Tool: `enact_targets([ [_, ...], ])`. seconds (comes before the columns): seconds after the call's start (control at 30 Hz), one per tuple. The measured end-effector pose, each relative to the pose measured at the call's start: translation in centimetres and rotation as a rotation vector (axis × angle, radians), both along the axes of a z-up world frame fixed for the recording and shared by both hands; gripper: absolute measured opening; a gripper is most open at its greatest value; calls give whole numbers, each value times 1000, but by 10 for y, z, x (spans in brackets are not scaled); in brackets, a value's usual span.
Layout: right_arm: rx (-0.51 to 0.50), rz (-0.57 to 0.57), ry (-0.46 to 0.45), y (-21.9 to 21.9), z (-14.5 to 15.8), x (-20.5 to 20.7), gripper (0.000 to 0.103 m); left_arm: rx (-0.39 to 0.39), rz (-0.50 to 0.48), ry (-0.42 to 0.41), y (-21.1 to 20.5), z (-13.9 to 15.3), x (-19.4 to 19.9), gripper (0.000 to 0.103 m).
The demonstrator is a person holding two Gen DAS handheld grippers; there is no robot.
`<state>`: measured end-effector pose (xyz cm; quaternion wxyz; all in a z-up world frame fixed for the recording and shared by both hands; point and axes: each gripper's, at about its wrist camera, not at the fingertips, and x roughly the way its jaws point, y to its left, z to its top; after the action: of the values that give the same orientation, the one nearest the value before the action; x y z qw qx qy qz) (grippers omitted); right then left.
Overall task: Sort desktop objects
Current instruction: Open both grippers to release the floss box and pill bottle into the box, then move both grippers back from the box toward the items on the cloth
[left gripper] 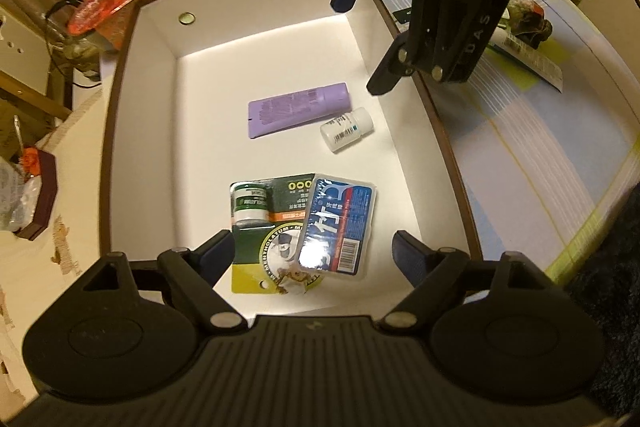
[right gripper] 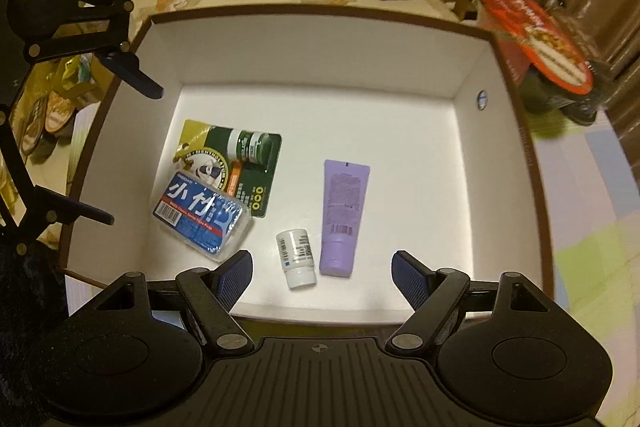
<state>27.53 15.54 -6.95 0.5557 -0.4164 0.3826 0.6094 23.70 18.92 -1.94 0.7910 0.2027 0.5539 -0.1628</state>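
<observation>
Step in hand: a pause between placements, by my reading; four items already lie inside the white box (right gripper: 320, 67), and neither tool carries anything.
Left hand-held gripper (left gripper: 312, 247): fingers spread wide, empty, hovering above the near end of the box over the blue floss-pick case (left gripper: 340, 227).
Right hand-held gripper (right gripper: 322, 275): fingers likewise wide apart and empty, hanging over the opposite edge of the box above the small white bottle (right gripper: 298, 257).
Box contents: the blue case lies partly on the green blister card (right gripper: 248, 163); the purple tube (right gripper: 344, 215) lies flat just beside the white bottle, apart from the card.
Still outside: a packet (left gripper: 532, 55) lies on the striped worktop (left gripper: 540, 167) beyond the box's rim; what it is stays unclear.
Next move: probably one gripper swings out over the rim to that packet, lowers with fingers open around it, closes, and carries it back.
Care needed: the rim is tall, so the lift must clear it.
</observation>
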Motion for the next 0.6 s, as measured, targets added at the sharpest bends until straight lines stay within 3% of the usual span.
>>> enact_targets([
  [0.2, 55, -28, -9, -14, 18, -9, 80, 29, 30, -51, -4, 17, -15, 89],
  [0.6, 122, -65, -23, -58, 42, -23, 80, 63, 60, -117, -27, 43, -47, 89],
])
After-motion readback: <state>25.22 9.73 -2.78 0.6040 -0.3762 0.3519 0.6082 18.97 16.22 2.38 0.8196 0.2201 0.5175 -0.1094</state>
